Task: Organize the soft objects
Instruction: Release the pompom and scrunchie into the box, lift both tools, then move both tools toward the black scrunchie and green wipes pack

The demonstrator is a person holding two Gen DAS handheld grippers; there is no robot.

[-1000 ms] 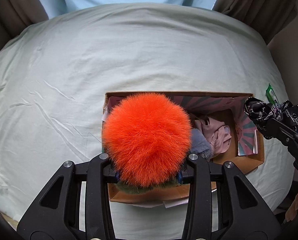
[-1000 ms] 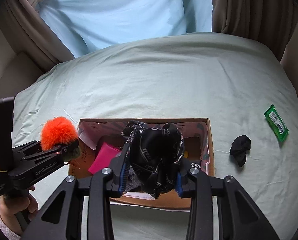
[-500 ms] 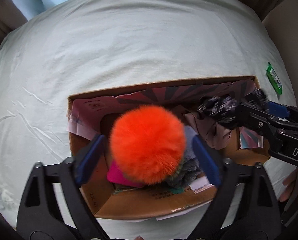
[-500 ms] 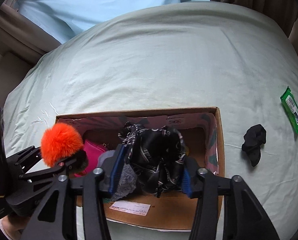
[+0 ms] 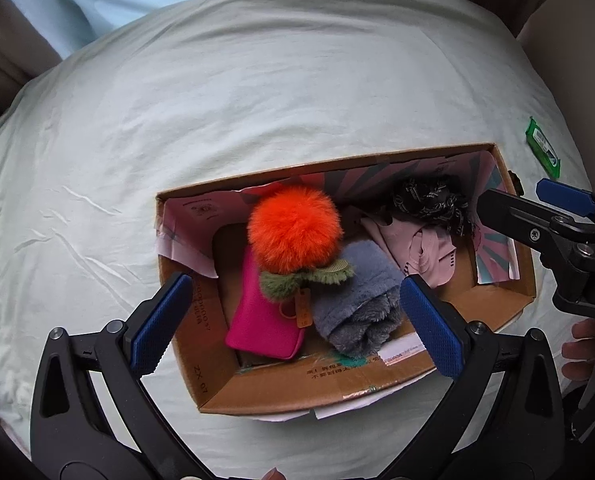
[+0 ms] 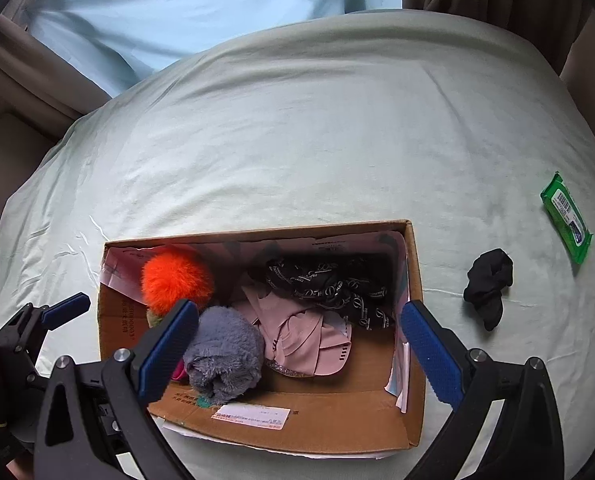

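Half of pink pouch [image 5: 262, 320] hidden under orange pompom [image 5: 294, 229].

Soft, even daylight, seemingly from the pale blue curtain [image 6: 201, 12] at the far side; the bedsheet [image 5: 257, 112] reads bright but not blown out, no glare, only faint shadows in its creases. Deepest shade sits inside the cardboard box [image 6: 413, 264], along its far wall and around the black patterned cloth [image 6: 329, 284], whose detail is hard to read. Both views are strong fisheye: the bed bulges like a dome, corners vignette to black, edges smear slightly, centre is sharp, no motion blur, though the near blue pads [image 5: 429, 328] look a touch soft.
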